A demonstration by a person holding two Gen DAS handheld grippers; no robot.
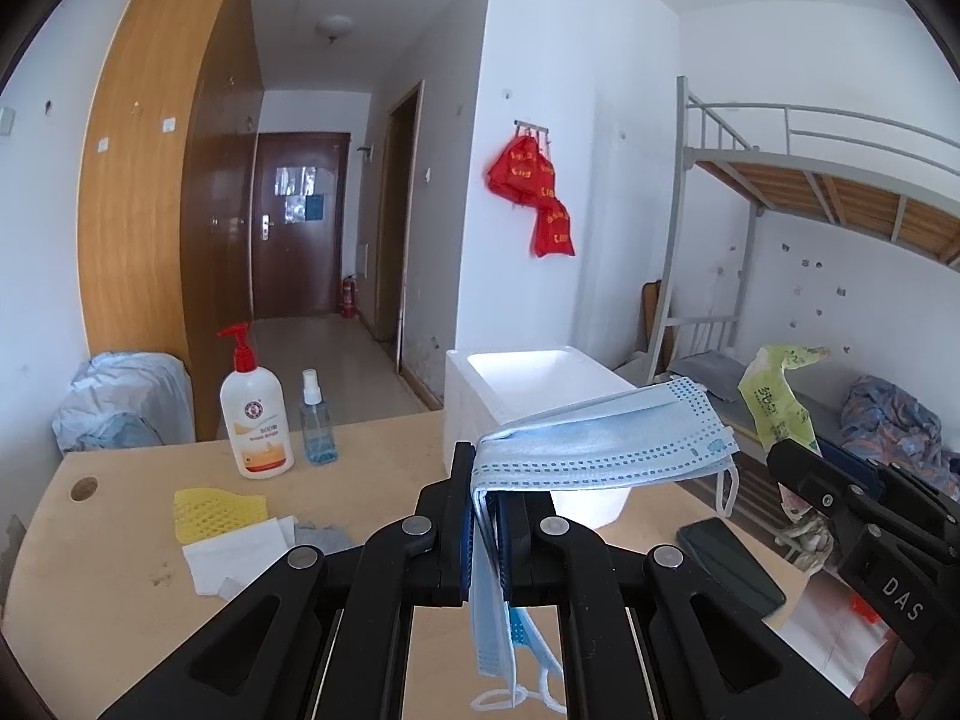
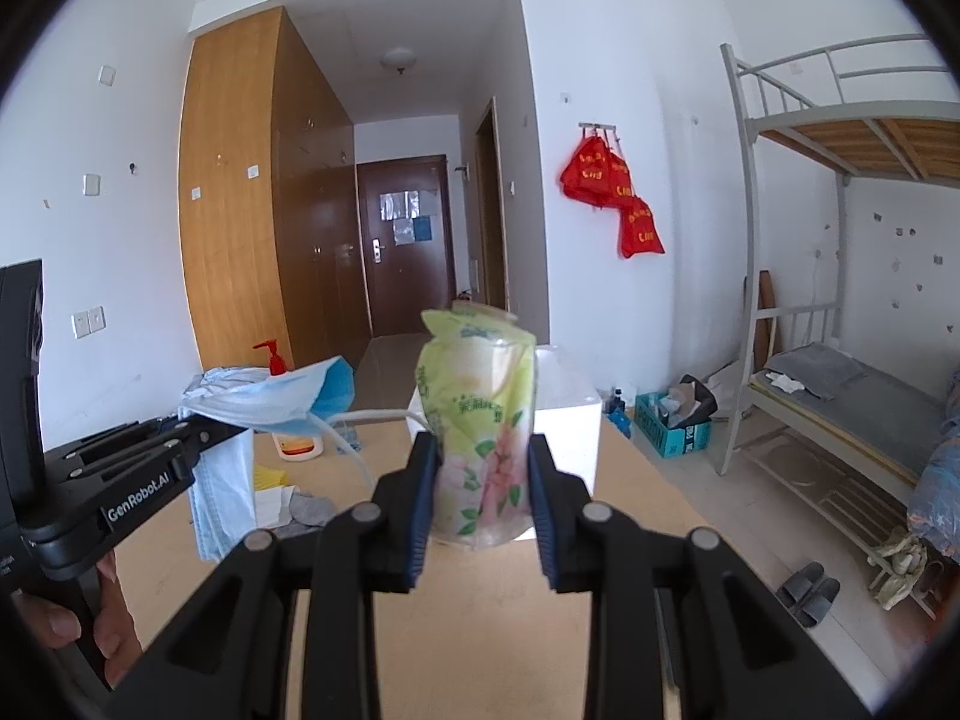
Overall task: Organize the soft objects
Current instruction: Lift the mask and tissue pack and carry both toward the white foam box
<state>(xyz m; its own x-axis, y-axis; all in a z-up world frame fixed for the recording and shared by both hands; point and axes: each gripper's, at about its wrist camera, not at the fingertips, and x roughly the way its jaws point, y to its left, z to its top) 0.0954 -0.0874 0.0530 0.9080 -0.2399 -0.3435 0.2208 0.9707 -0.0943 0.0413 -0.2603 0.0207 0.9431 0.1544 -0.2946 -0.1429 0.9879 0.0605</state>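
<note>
The desk (image 1: 372,480) is the landmark here, a pale wooden top that fills the lower part of both wrist views. At its far edge stands a white foam box (image 1: 528,384), open at the top.

Above the desk, in front of that box, the left gripper (image 1: 486,516) has its fingers pressed together on a stack of blue face masks (image 1: 600,450). One end of the stack sticks out to the right over the box's near rim, and the other end hangs down between the fingers with white ear loops dangling below. In the right wrist view the same masks (image 2: 264,396) droop from the left gripper (image 2: 204,429) over the desk's left part, and a hand (image 2: 90,612) grips its handle at the picture's lower left.

The right gripper (image 2: 480,480) hovers over the desk's near middle, its fingers pinching a green floral tissue packet (image 2: 480,420) that stands upright between the blue pads. From the left wrist view the packet (image 1: 774,396) shows beyond the desk's right edge, above the right gripper (image 1: 798,468).

On the desk's far left stand a white pump bottle (image 1: 255,420) with a red top and, just beside it, a small clear spray bottle (image 1: 317,426). Nearer, on the left, lie a yellow foam net (image 1: 216,513), a white cloth (image 1: 240,552) and a grey cloth (image 1: 324,537), touching one another. A dark phone (image 1: 729,564) lies flat near the desk's right edge.
</note>
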